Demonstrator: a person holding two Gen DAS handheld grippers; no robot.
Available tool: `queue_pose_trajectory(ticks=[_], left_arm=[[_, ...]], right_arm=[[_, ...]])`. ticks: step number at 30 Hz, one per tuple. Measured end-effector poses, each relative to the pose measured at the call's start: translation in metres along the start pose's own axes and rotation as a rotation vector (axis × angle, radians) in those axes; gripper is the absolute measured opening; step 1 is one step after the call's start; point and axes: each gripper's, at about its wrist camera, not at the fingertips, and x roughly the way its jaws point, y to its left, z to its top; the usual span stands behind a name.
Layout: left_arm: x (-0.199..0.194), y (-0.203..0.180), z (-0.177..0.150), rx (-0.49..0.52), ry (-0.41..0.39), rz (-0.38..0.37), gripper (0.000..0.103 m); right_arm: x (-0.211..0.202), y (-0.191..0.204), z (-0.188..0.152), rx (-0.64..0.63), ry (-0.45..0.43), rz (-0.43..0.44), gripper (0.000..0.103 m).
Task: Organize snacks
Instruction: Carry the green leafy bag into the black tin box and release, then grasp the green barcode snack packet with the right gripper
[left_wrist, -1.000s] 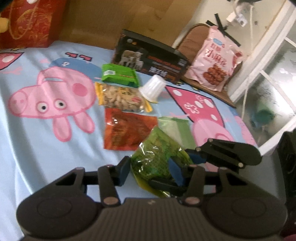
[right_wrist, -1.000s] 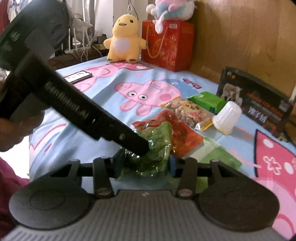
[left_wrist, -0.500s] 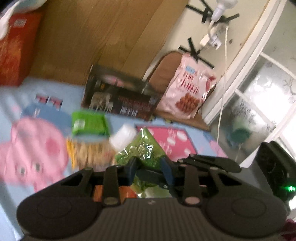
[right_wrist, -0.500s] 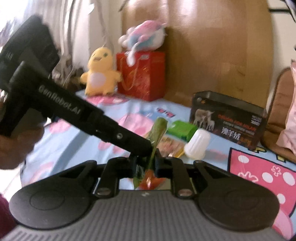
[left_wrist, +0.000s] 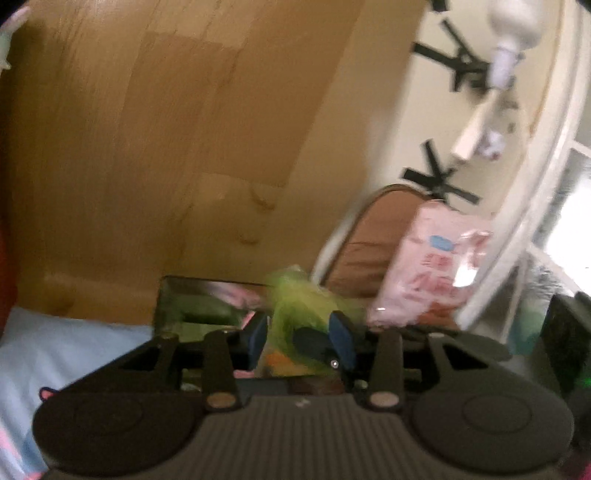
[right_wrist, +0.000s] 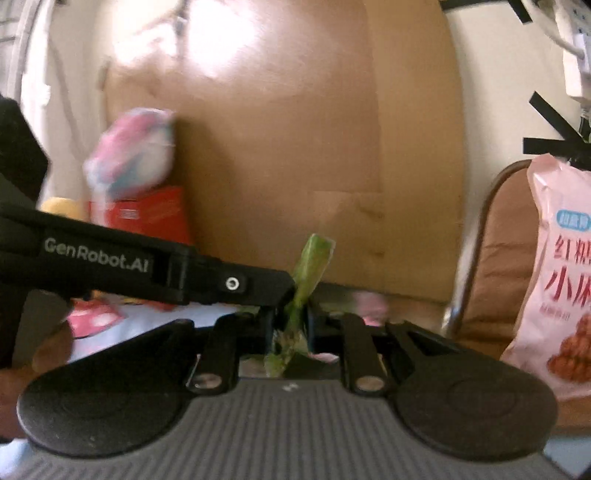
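Note:
A crinkly green snack packet (left_wrist: 299, 306) is lifted off the bed between both grippers. My right gripper (right_wrist: 291, 325) is shut on it; the packet (right_wrist: 308, 273) stands on edge between its jaws. My left gripper (left_wrist: 299, 334) has its blue pads (left_wrist: 341, 332) apart, one on each side of the packet; a finger of the right gripper lies between them. In the right wrist view the left gripper (right_wrist: 273, 291) reaches in from the left to the packet. The view is blurred.
A dark box (left_wrist: 207, 299) stands at the back of the blue bed sheet (left_wrist: 55, 339), against a wooden headboard (left_wrist: 147, 147). A large pink snack bag (right_wrist: 557, 266) leans on a brown chair (right_wrist: 495, 251). A red gift bag (right_wrist: 147, 214) with a plush toy is at left.
Both grippers have risen and tilted up with the green packet, from the sheet to in front of the headboard. The right gripper closed on it. The other snacks have dropped out of view.

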Motion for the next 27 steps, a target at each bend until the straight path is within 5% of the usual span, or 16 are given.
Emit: queue_pose_trajectory(ticks=[3, 6, 9, 12, 15, 22, 25, 27], left_arm=[[-0.016, 0.024, -0.013, -0.040, -0.008, -0.018, 0.039], [-0.037, 0.047, -0.036, -0.047, -0.011, 0.025, 0.040], [-0.048, 0.071, -0.062, -0.088, 0.026, 0.077, 0.040], [-0.050, 0.089, -0.084, -0.154, 0.061, 0.130, 0.043], [-0.045, 0.101, -0.099, -0.252, 0.100, 0.098, 0.044], [-0.029, 0.104, -0.113, -0.280, 0.132, 0.068, 0.046], [-0.025, 0.098, -0.116, -0.245, 0.127, 0.083, 0.032], [-0.026, 0.101, -0.118, -0.261, 0.121, 0.076, 0.027]], right_arm=[[0.013, -0.017, -0.002, 0.040, 0.018, -0.080, 0.048], [-0.010, -0.033, -0.012, 0.141, -0.047, -0.080, 0.048], [-0.028, -0.033, -0.029, 0.209, -0.049, 0.010, 0.049], [-0.027, -0.018, -0.047, 0.216, 0.053, 0.121, 0.049], [-0.013, -0.002, -0.057, 0.224, 0.181, 0.215, 0.053], [0.042, 0.007, -0.062, 0.243, 0.444, 0.294, 0.054], [0.048, 0.011, -0.064, 0.235, 0.507, 0.316, 0.052], [0.053, 0.019, -0.061, 0.206, 0.519, 0.318, 0.040]])
